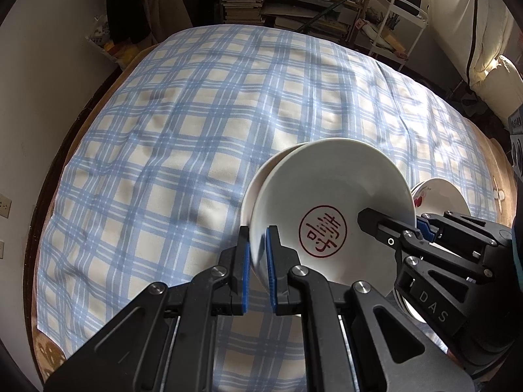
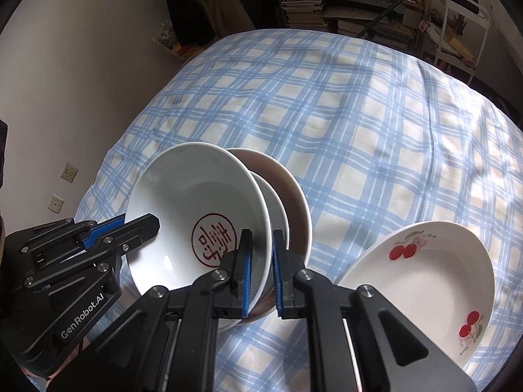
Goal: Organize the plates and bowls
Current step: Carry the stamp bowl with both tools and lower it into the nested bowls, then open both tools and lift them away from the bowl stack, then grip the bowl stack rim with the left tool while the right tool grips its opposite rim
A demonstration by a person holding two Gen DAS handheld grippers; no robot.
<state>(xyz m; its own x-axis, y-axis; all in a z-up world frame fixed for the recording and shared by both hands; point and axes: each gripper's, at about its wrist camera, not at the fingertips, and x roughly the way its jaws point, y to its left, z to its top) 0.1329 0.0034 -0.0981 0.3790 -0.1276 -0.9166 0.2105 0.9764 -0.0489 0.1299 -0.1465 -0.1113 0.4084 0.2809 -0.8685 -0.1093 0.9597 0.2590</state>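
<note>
Left hand-held gripper [image 1: 258, 254] clamps near rim of white bowl [image 1: 327, 209]; right hand-held gripper [image 2: 261, 258] clamps opposite rim. Bowl tilted, opening with red seal facing cameras, held above checked cloth [image 1: 183, 124] on surface. Bowls nested behind mostly hidden, count unclear. Cherry plate [image 2: 425, 281] beside, partly cut off.
</note>
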